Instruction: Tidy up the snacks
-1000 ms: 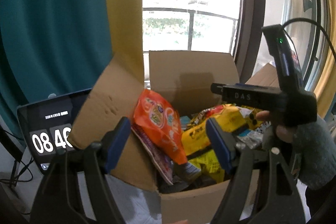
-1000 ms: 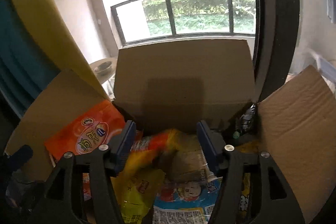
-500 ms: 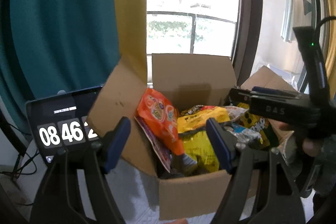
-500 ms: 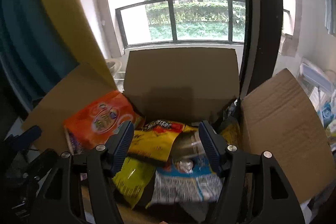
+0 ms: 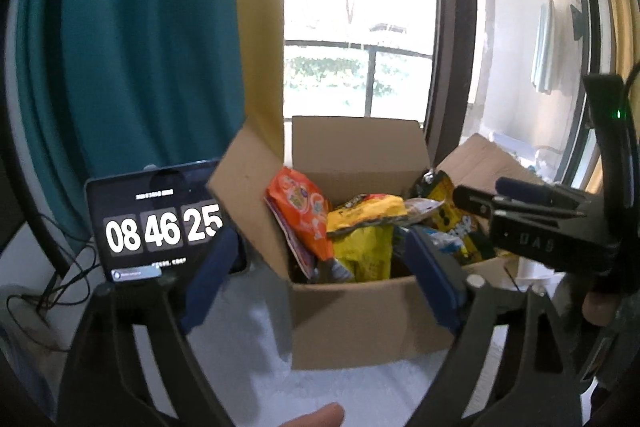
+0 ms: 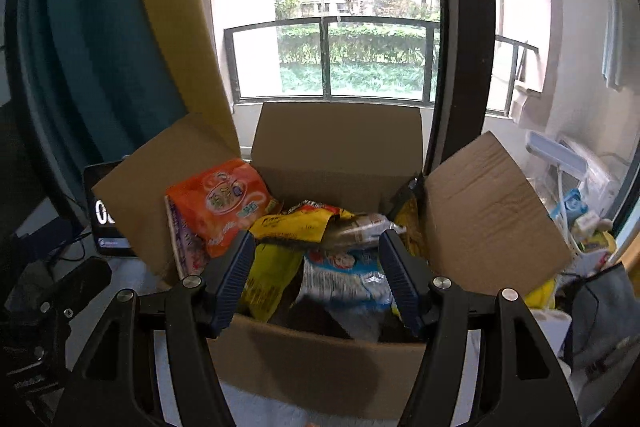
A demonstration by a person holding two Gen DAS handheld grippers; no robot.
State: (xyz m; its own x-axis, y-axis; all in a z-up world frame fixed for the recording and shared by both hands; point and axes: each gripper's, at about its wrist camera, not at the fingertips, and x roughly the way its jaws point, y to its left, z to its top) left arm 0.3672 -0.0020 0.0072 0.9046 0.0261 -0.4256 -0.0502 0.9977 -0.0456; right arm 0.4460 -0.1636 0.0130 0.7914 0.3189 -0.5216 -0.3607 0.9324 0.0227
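Left wrist view shows our left hand-held gripper (image 5: 324,267) low in frame, its jaws just opened wider and holding nothing. Our right hand-held gripper (image 6: 320,279) is spread and empty too, so both seem finished with this load. Beyond them on the worktop (image 5: 352,383), the cardboard box (image 5: 360,319) holds the snacks (image 5: 360,227), packets propped against its walls at centre frame.

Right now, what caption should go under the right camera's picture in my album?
Open right gripper poised before a cardboard box stuffed with snack bags, orange bag leaning at its left.
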